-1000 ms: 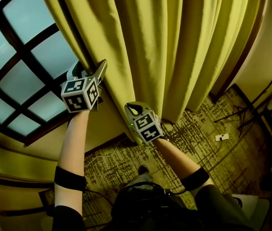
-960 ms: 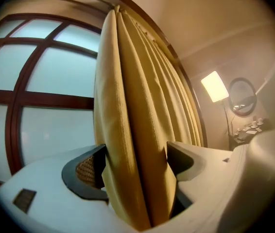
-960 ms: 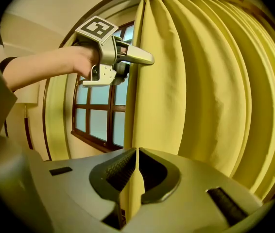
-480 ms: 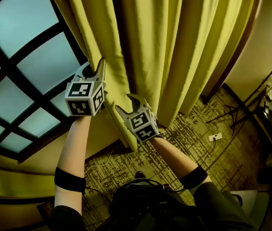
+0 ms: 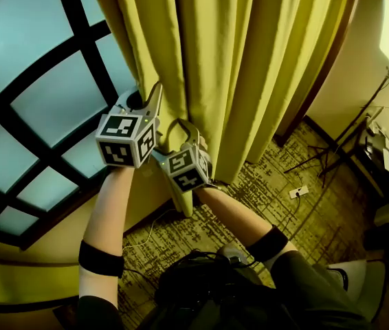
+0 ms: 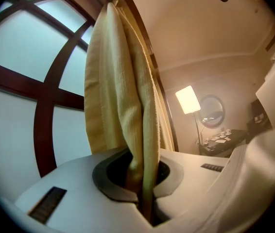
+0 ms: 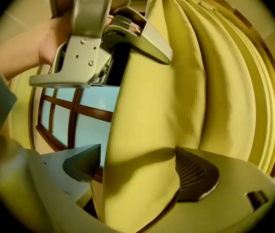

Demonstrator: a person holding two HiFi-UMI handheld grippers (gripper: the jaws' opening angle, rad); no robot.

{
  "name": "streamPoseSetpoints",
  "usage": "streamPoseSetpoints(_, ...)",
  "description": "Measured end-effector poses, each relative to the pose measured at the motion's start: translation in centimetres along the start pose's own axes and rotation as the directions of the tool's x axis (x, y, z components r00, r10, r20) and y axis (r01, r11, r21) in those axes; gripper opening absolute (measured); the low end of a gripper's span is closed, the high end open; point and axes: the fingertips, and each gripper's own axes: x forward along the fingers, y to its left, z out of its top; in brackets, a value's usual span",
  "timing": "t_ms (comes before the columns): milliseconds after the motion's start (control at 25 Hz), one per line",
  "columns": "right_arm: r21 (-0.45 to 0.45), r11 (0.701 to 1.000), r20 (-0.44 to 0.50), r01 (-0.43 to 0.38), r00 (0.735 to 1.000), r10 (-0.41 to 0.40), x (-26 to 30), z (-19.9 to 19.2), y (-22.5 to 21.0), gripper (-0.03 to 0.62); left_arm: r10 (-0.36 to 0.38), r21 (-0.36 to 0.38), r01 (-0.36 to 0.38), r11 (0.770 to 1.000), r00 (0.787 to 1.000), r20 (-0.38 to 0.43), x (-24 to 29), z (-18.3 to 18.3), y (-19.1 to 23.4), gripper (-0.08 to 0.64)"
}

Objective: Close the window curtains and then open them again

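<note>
Item: curtain [image 5: 236, 60] edge | left hand-held gripper [image 6: 143, 181]: just pinched shut on it | right hand-held gripper [image 7: 138, 171]: jaws just spread, fold loose between | advice: draw level, left grip firm.

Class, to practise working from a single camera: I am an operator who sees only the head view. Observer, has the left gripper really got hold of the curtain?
Observer: Yes. The left gripper view shows the left gripper with its jaws together, pinching a fold of the yellow curtain.
Operator: And the right one?
Observer: The right gripper is open. Its jaws have just been opening, with a curtain fold between them.
Operator: Is that fold pressed at all?
Observer: Not clamped. The pad on the window side stands clear of the cloth, and the window glass shows in the gap.
</note>
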Motion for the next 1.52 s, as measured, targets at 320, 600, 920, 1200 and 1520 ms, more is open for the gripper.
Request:
streamPoseSetpoints(320,-0.012,0.999,-0.032,0.042,0.999,-0.042,1.8,0.3,-1.4,0.504,-0.073,-0.054,0.073,0.996,0.997,0.015,0.4,0.2,-1.1,0.008)
streamPoseSetpoints(600,-0.085,0.996,0.009,-0.008,1.000,0.008,2.5,1.1,-1.8,0.266,-0.062,-0.055,0.063,0.996,0.998,0.023,0.3,0.4,-0.9,0.008)
streamPoseSetpoints(920,-0.024,0.997,0.105,-0.077,0.991,0.079,4.3,1.7,-3.8,0.049,0.048,0.012,-0.048,0.999,0.998,0.029,2.3,0.3,0.8,0.008)
streamPoseSetpoints(1200,0.033,0.982,0.135,-0.186,0.974,0.180,3.4,2.3,-5.1,0.046,0.132,0.021,-0.133,0.991,0.990,0.048,3.2,1.3,0.3,0.008)
streamPoseSetpoints(1520,0.080,0.967,0.174,-0.240,0.959,0.224,4.9,1.6,-15.0,0.040,0.188,0.033,-0.189,0.981,0.981,0.044,13.3,2.6,-1.4,0.008)
